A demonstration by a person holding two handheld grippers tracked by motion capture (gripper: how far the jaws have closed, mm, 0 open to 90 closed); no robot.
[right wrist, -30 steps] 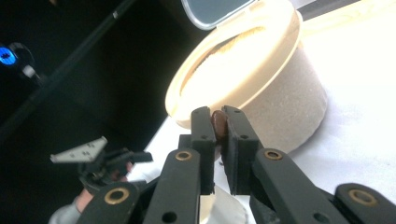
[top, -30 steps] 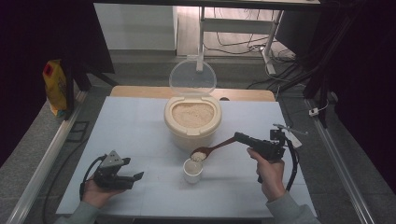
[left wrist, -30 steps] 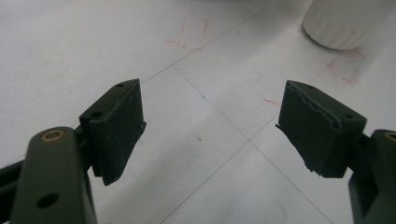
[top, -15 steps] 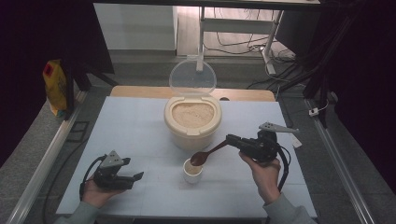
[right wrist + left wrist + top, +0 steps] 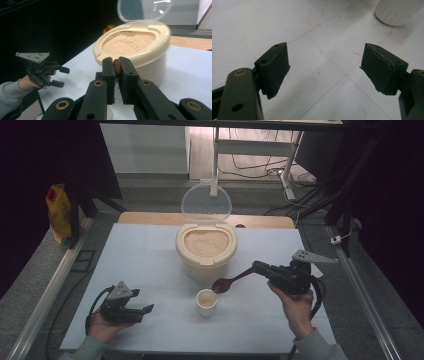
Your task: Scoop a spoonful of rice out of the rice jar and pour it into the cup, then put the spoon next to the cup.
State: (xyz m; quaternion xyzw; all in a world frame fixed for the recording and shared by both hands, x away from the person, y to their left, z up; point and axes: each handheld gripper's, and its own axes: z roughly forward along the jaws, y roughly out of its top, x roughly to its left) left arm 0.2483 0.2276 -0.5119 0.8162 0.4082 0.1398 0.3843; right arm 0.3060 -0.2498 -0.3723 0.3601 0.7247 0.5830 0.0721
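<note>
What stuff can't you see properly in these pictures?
- Spoon bowl: in the high view too small and dark to tell if any grain is in it; in the right gripper view the right tool hides all but a bit of its handle.
- Small cup: its fill is too small to judge in the high view.
- White container in the left gripper view: cut off by the top edge.

Both tongs are black and boxy. The left tongs point(image 5: 143, 309) carry a grey three-cornered plate on top, and a black cable loops from their rear at nine o'clock. Their flat pads point(image 5: 274, 67) are matt and scuffed, one chipped along its edge. The right tongs point(image 5: 116, 68) show brass-ringed pivot screws on dark olive arms. Both forearms wear grey sleeves point(image 5: 320, 347).
</note>
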